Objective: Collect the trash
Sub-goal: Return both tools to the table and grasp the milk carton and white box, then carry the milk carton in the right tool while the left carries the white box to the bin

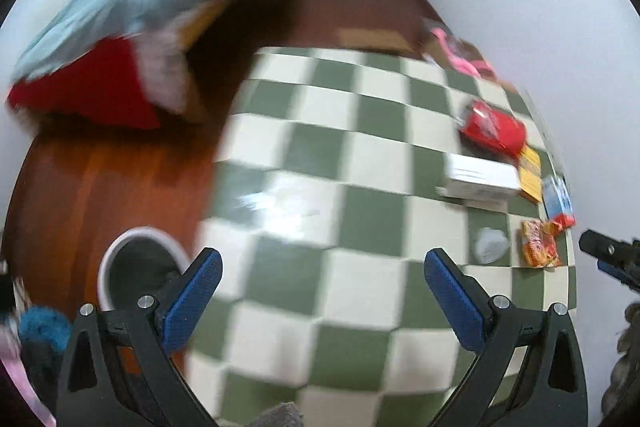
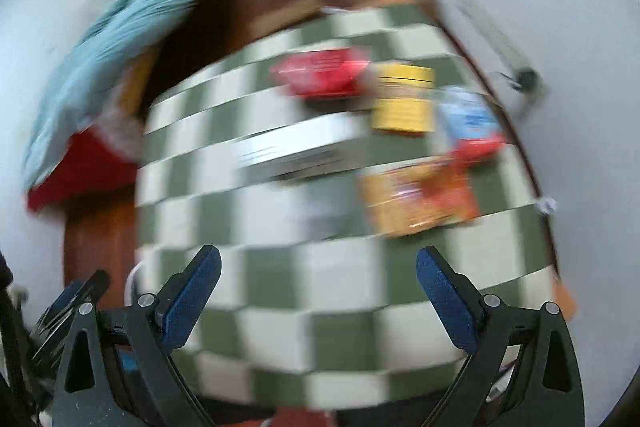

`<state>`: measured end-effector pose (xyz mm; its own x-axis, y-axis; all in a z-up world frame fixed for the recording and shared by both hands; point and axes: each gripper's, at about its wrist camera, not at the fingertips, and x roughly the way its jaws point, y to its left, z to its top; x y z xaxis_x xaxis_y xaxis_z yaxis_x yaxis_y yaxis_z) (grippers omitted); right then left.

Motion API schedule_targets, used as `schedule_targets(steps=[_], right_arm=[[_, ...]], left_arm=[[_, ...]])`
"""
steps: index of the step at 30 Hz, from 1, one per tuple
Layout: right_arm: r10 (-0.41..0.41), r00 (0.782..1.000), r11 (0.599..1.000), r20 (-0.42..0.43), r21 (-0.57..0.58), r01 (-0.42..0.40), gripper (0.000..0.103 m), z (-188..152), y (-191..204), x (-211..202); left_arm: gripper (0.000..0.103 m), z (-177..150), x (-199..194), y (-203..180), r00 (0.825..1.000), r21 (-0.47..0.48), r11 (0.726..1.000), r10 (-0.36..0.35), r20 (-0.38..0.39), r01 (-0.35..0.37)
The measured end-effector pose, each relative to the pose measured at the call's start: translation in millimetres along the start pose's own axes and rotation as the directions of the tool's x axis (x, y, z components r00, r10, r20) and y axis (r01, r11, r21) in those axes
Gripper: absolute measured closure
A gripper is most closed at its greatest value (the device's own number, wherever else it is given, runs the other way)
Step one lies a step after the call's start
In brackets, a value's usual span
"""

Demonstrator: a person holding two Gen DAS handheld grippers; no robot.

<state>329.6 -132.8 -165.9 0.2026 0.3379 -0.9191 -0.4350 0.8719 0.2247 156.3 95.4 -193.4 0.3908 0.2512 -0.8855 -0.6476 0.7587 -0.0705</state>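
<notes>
Both the left gripper (image 1: pixel 320 277) and right gripper (image 2: pixel 318 275) gape wide, empty; crinkly wrappers (image 1: pixel 538 242) (orange, red, blurred) lie right of frame on the checkered cloth (image 1: pixel 360 147) beside a flat white box (image 1: pixel 480 177).

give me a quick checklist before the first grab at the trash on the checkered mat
1. Left hand-held gripper open and holding nothing: ok.
2. Right hand-held gripper open and holding nothing: ok.
3. Trash in view: ok; orange snack wrapper, red packet and white box lie on the mat's right side.
4. Bin ready: ok; white-rimmed bin stands on the wood floor by the left hand-held gripper.
5. Bin empty: cannot tell, its inside is dark.
6. Sharp view for aiming: not ok, both views are motion-blurred.
</notes>
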Motion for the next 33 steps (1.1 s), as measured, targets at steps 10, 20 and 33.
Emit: schedule_targets(steps=[10,20,33], right_arm=[[-0.091,0.993,0.990,-0.081,0.099,0.099,0.004,79,-112,67],[-0.104,0.986,0.991,-0.132,0.068,0.114,0.019,112,-117,123],[-0.123,0.988,0.992,-0.095,0.023,0.126,0.044,110,-109,119]], left_arm=[[0.000,53,80,-144,0.995,0.475,0.879,0.011,-0.101,0.039],[0.048,51,131,-183,0.977,0.691,0.715,0.051,-0.205,0.107],[0.071,56,117,-170,0.980,0.603,0.791,0.021,-0.199,0.105]])
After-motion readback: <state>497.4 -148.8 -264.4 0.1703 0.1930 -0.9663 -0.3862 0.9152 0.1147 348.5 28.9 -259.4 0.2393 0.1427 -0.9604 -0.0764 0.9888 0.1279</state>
